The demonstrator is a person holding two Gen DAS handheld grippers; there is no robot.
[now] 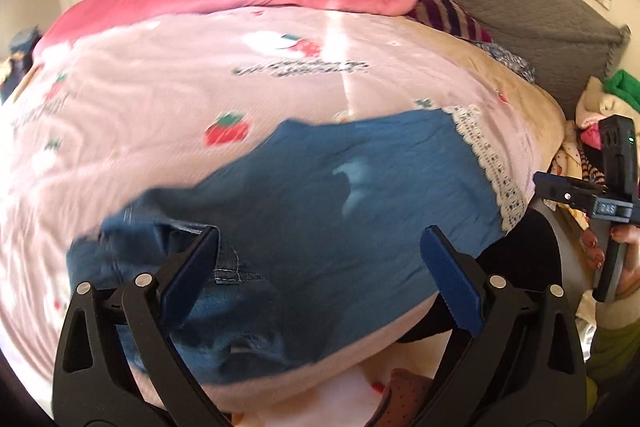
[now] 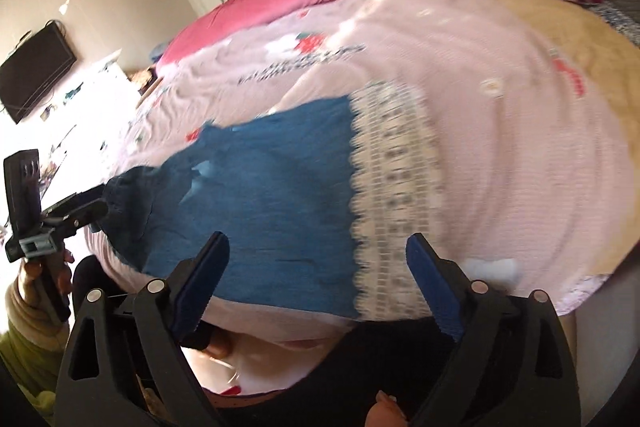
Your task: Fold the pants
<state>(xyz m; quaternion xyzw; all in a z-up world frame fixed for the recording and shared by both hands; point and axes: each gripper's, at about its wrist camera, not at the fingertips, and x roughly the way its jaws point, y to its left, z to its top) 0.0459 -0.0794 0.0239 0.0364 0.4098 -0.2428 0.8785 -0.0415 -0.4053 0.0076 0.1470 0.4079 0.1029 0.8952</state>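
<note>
Pink bedspread (image 1: 168, 99) under pants (image 1: 320, 195), gripper-side.

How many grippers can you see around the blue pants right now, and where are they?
2. The left gripper hangs open over the blue pants near their waistband end. The right gripper stands open at the pants' lace-trimmed end. Neither holds fabric.

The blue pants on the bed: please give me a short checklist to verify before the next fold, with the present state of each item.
1. Left gripper open, nothing between its pads: ok.
2. Right gripper open, nothing held: ok.
3. Blue pants resting on the pink bedsheet: ok.
4. Lace hem lying flat: ok.
5. Waistband end smooth: not ok, bunched.
6. Legs aligned exactly: cannot tell, blurred.
</note>
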